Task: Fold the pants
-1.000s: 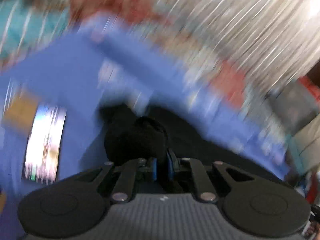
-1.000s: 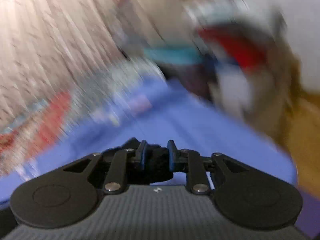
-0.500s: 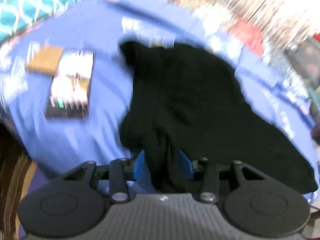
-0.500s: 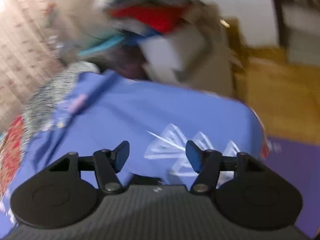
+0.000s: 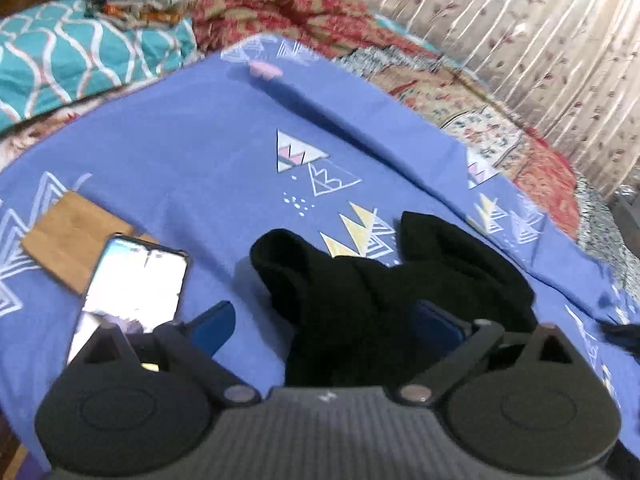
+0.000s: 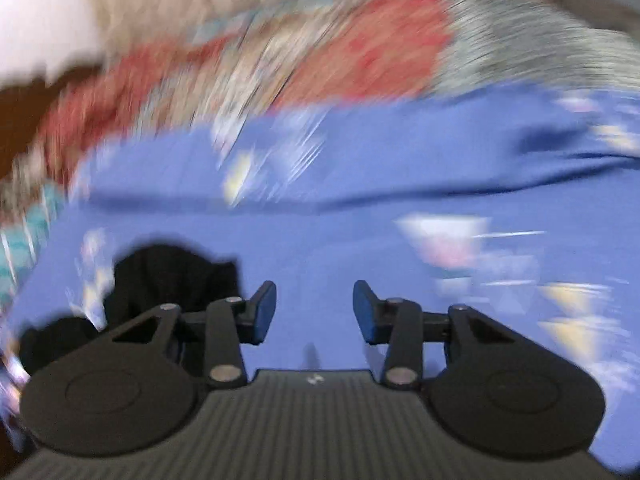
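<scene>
A bed under a blue patterned sheet (image 5: 192,152) fills the left wrist view, a curtain (image 5: 540,32) at upper right. At lower left lie 1 card (image 5: 68,236) and 1 phone (image 5: 136,276). 1 pair of black pants (image 5: 360,288), gripped 1 second ago, lies bunched at lower centre between the left tool's (image 5: 324,320) just-opened jaws. The right tool (image 6: 314,310) gapes empty, jaws just narrowing.

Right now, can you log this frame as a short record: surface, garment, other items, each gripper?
surface: blue sheet with triangle prints
garment: black pants, bunched in a heap, not flat
other items: phone, screen lit, lying partly on a brown card
left gripper: just opened wide, pants between the fingers, not pinched
right gripper: open, empty, over bare sheet; view blurred
</scene>
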### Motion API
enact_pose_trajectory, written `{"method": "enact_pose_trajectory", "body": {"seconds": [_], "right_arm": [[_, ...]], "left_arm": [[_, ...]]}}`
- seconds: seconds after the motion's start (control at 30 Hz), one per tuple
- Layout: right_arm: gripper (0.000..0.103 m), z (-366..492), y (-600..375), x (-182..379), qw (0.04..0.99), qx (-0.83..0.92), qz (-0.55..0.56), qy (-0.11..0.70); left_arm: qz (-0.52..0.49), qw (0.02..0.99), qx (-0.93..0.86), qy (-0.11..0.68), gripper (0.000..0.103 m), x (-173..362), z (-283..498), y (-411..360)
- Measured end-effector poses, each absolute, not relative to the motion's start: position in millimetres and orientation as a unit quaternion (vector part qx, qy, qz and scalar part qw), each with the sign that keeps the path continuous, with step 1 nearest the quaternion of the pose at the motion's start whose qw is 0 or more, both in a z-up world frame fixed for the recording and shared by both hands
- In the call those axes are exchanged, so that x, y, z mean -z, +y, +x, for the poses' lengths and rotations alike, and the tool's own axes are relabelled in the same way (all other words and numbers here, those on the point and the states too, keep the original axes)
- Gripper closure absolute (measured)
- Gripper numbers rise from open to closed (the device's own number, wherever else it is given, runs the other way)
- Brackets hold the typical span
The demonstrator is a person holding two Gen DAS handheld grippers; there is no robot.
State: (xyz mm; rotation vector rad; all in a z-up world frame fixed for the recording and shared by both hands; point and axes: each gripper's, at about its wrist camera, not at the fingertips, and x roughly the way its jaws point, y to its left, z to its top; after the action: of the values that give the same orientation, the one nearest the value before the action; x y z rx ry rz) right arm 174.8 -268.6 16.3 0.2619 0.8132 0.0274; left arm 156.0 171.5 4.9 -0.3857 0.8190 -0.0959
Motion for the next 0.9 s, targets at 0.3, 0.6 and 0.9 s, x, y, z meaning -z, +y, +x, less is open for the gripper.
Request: {"method": "enact_pose_trajectory", "body": {"seconds": [0.3, 0.6, 0.9], "right_arm": [[0.098, 264, -176, 56, 0.907, -0.077, 0.030, 0.413], [0.099, 213, -273, -75, 0.969, 0.131, -0.052, 0.201], [0.095, 0, -399, -104, 0.923, 0.320, -0.092, 0.192]], "left_arm": [[-0.209, 0.871, 0.090, 0.436, 0.062, 26, 195, 153], [-0.214, 0.876, 0.128, 0.413, 0.082, 7, 183, 141], [-0.172, 0.887, 0.150, 0.401, 0.083, -1, 153, 121]]}}
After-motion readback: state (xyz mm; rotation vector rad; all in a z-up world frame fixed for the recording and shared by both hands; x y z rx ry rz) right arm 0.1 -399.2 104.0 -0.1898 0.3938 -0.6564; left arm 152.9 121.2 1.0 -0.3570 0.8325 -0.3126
